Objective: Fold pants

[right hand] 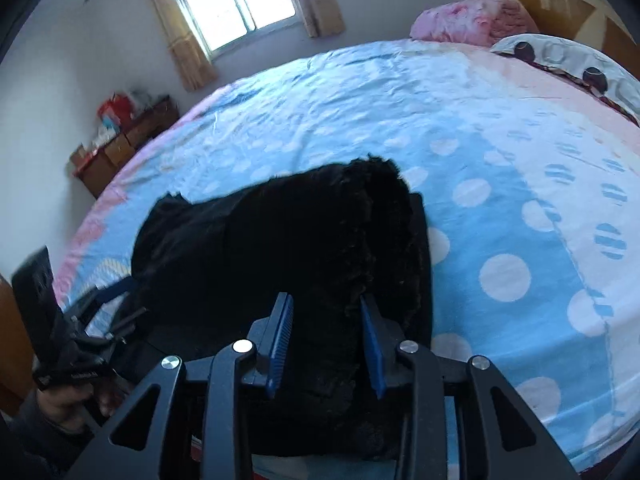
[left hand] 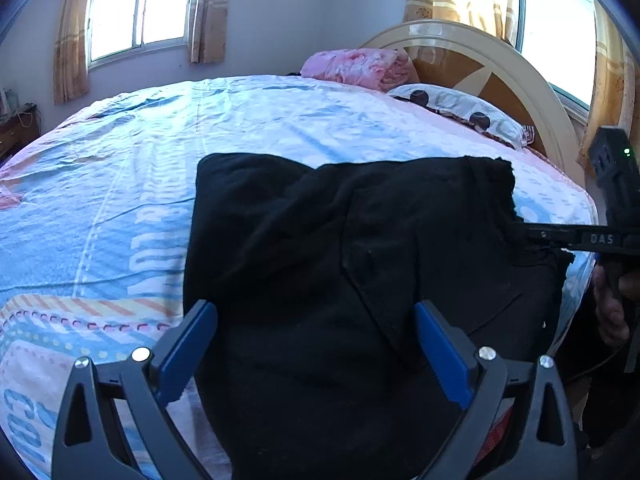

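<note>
Black fuzzy fabric pants [left hand: 320,248] lie folded in a thick bundle on the near edge of a bed w/ a light-blue, pink & white printed sheet [left hand: 120,184].

Left gripper [left hand: 316,344], black frame w/ blue pads: jaws stand wide, pads clear of the cloth. The pants bundle lies under and between the fingers and runs on ahead of the tips; left blue finger [left hand: 188,348] hangs over the bundle's left edge where sheet shows, right one over black cloth. Nothing gripped.

Right gripper [right hand: 326,340]: jaws narrow, w/ a raised ridge of fuzzy pants cloth between the blue fingers [right hand: 280,344]. Right pad looks to be against the cloth, left pad has a sliver of gap — can't tell if it's truly clamped. In left wrist view the right gripper [left hand: 532,236] reaches in from the right side, tip at the pants' ragged right edge, cloth bunched there.

Past the tips, far end: pink crumpled blanket [left hand: 356,68], white pillow w/ black dots [left hand: 460,112], curved cream & brown headboard [left hand: 500,64]. Person's hand [left hand: 612,304] on the right gripper's handle.
</note>
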`<action>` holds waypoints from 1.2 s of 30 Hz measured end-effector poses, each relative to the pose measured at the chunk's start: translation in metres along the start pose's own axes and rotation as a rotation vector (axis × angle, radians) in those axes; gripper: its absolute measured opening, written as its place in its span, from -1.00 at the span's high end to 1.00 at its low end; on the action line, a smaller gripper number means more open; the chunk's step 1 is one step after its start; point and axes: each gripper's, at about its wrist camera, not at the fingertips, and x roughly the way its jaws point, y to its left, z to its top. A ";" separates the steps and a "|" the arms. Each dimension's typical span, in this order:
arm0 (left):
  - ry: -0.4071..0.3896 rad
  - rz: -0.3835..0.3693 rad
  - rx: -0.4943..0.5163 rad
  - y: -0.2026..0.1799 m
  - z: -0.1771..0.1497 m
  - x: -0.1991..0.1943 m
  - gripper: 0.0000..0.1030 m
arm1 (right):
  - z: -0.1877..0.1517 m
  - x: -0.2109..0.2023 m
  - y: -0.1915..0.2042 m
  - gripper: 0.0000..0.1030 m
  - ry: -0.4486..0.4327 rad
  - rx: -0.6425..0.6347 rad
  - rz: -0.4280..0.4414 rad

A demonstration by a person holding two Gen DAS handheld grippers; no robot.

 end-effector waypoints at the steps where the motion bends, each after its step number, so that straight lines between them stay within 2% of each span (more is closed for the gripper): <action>1: 0.001 0.000 -0.001 0.000 0.001 0.001 -0.95 | 0.000 0.003 -0.004 0.37 0.004 0.020 0.019; 5: 0.011 0.001 -0.010 0.002 0.001 0.002 -0.98 | -0.001 -0.001 -0.007 0.67 -0.006 0.071 0.089; 8: 0.017 -0.004 -0.017 0.005 0.000 0.001 -1.00 | 0.001 -0.028 0.007 0.74 -0.108 0.031 0.125; 14: 0.018 -0.022 -0.018 0.004 0.001 0.001 -1.00 | 0.008 -0.035 0.008 0.75 -0.125 0.007 0.059; 18: 0.023 -0.034 0.000 0.000 0.000 0.001 -1.00 | -0.003 -0.010 -0.013 0.75 -0.046 0.036 -0.019; 19: 0.025 -0.029 0.014 -0.002 -0.001 0.002 -1.00 | -0.007 -0.003 -0.019 0.75 -0.019 0.060 -0.009; 23: 0.029 -0.032 -0.002 0.000 0.000 -0.002 -1.00 | -0.006 -0.011 -0.021 0.75 -0.033 0.090 0.004; 26: 0.019 -0.025 -0.011 0.004 -0.001 -0.006 -1.00 | -0.002 -0.029 -0.012 0.75 -0.062 0.042 -0.008; 29: 0.038 -0.021 -0.028 0.011 -0.005 -0.001 -1.00 | -0.007 -0.010 -0.026 0.75 -0.020 0.055 -0.032; 31: 0.035 -0.040 -0.059 0.018 -0.009 -0.001 -1.00 | -0.014 -0.003 -0.034 0.74 -0.008 0.073 -0.002; 33: 0.036 -0.032 -0.054 0.017 -0.009 -0.001 -1.00 | -0.011 -0.013 -0.034 0.68 -0.036 0.100 0.028; 36: 0.032 -0.027 -0.051 0.016 -0.010 -0.001 -1.00 | -0.013 -0.016 -0.034 0.57 -0.015 0.118 0.057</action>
